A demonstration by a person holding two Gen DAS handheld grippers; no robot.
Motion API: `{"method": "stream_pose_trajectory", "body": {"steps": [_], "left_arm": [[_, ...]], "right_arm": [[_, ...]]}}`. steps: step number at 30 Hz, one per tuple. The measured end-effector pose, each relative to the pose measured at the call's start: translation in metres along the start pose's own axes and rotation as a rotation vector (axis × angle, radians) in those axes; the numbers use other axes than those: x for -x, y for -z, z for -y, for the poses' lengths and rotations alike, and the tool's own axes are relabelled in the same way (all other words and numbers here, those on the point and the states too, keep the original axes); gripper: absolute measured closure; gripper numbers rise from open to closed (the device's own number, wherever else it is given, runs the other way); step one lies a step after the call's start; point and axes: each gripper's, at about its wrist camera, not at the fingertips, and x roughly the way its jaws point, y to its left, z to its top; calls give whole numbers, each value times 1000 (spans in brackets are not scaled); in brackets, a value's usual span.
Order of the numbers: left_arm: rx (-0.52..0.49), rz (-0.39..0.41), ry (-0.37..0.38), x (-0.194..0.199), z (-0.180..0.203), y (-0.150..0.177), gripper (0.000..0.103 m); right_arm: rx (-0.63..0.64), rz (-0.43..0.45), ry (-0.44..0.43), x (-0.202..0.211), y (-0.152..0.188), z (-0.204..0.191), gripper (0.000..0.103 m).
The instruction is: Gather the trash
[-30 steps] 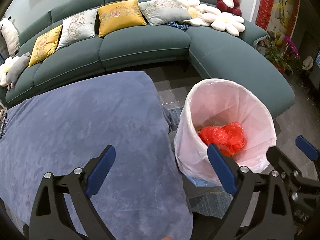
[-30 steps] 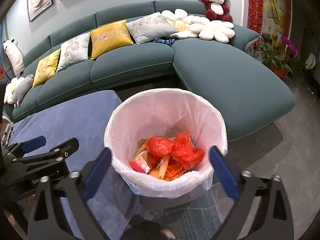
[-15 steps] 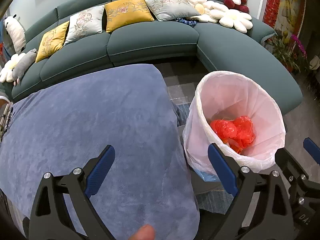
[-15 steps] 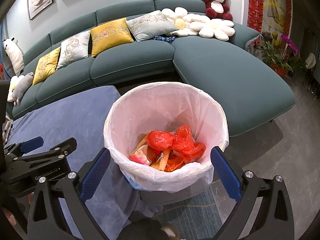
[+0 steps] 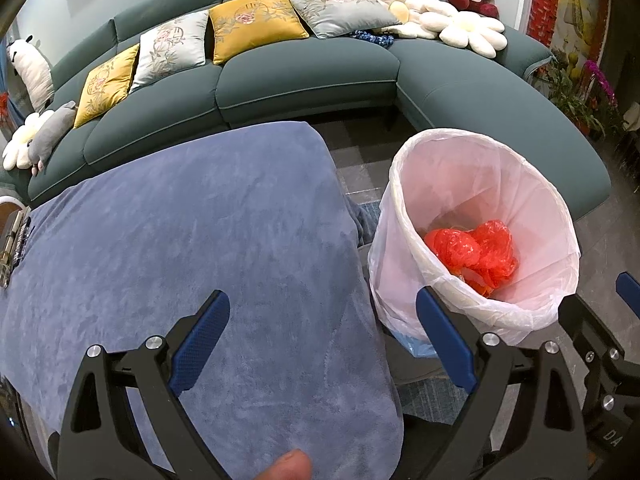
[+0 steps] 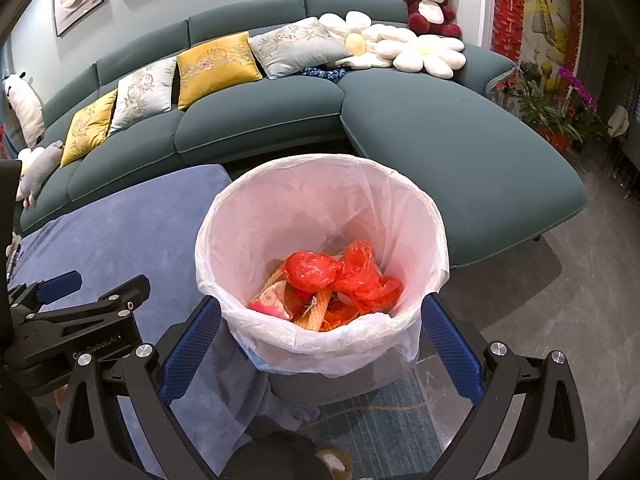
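Observation:
A bin lined with a white bag [image 6: 256, 236] stands on the floor beside the table's right edge. Inside lie red plastic bags [image 6: 344, 272] and a few snack wrappers [image 6: 276, 300]; the left wrist view shows the same bin [image 5: 528, 192] and red bags [image 5: 472, 252]. My right gripper [image 6: 320, 344] hangs open just in front of the bin's near rim, with nothing between its fingers. Over the blue-covered table [image 5: 160, 248] my left gripper [image 5: 324, 344] is open and holds nothing. The left gripper [image 6: 92, 292] also shows at the left of the right wrist view.
A teal corner sofa [image 5: 304, 80] with yellow and grey cushions [image 5: 252, 24], flower pillows and a plush bear [image 6: 428, 0] curves behind the table and bin. Potted flowers [image 6: 560, 108] stand at the far right. A thumb tip [image 5: 288, 468] shows at the bottom edge.
Both grippers have drawn back and risen slightly, so bin and table sit a little farther off. A thumb has come into the left wrist view. Both stay open.

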Motion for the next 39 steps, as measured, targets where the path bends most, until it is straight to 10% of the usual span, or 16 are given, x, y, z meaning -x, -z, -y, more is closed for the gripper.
{"method": "stream_pose_trajectory", "body": {"steps": [39], "left_arm": [[-45, -9, -33, -7, 12, 15, 13]], "right_arm": [[3, -28, 1, -8, 18, -3, 7]]}}
